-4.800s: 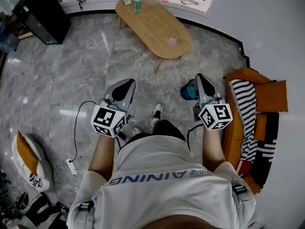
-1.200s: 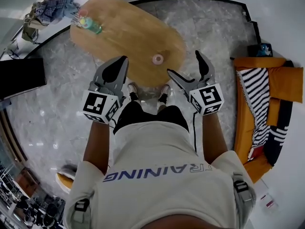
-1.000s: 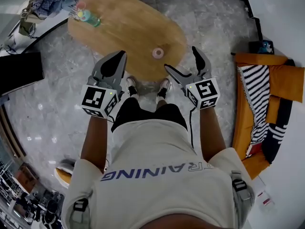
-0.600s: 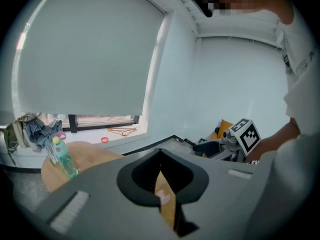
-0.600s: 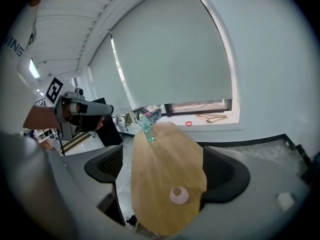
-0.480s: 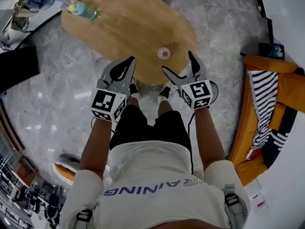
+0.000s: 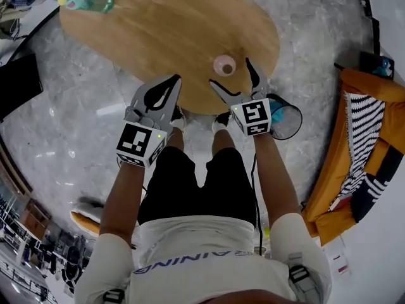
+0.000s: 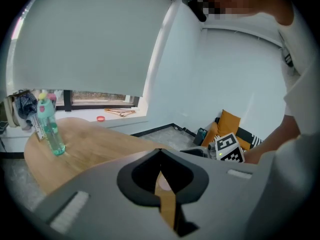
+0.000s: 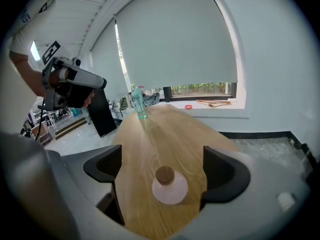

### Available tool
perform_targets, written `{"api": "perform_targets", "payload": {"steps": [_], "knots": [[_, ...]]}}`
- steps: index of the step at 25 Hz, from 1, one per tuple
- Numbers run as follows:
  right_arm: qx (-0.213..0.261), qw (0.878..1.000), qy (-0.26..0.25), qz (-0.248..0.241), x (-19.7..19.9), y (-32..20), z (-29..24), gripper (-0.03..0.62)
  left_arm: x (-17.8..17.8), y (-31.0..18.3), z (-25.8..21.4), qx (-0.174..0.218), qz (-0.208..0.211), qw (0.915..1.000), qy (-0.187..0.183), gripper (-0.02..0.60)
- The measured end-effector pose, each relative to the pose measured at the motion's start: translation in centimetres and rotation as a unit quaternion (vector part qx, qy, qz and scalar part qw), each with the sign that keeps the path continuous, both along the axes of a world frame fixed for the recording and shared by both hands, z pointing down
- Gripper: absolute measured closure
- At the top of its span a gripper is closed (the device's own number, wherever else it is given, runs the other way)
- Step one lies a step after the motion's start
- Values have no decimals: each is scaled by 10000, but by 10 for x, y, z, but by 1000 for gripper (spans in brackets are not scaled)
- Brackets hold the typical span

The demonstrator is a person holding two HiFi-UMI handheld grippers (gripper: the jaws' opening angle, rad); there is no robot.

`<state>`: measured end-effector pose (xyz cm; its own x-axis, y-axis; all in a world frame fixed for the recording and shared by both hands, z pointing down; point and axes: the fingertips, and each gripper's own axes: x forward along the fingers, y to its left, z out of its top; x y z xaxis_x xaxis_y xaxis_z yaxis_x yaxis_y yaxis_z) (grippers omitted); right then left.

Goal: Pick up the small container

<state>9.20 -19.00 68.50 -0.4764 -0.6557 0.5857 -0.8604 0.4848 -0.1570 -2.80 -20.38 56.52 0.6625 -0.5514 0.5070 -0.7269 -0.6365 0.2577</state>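
I take the oval wooden table as my reference. At its far left end stands a green bottle, well apart from everything else on the top. Off its near right edge a dark round bin sits on the grey marble floor. Further right, well clear of the table, is an orange sofa with a striped blanket over it. A black cabinet stands off the table's left side. Nothing lies on the bare wood between my tongs and the small container, a pale pink pot with a cork stopper that stands upright near the table's near edge, toward its right end. Both forearms reach straight forward from the body, with the marker cubes facing up. The right gripper hangs over the table's near edge and points across the top. Its jaws are spread wide and the container sits in the mouth of the gap, roughly centred in the right gripper view. Wood shows on both sides of the pot, so neither jaw touches it. The left gripper is over the same near edge, to the left of the container and apart from it. Its jaws are pressed together, leaving only a thin slit through which I see table wood, and they hold nothing.
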Motion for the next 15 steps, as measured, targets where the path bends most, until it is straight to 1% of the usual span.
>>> {"api": "perform_targets", "payload": {"steps": [5,8,11,15], "knots": [[-161,9997,61,-175,-10,2,55,62,-1,3,26,-81,-43,10000,-12,580],[-292,9990,199,-271,-14,4,82,56,-7,5,36,-147,-105,9998,-6,580],[-351,9985,344,-239,-13,-3,100,52,-14,5,43,-137,-161,9997,87,580],[-340,9985,380,-184,-15,-13,114,52,-26,13,52,-297,-223,9993,54,580]]}}
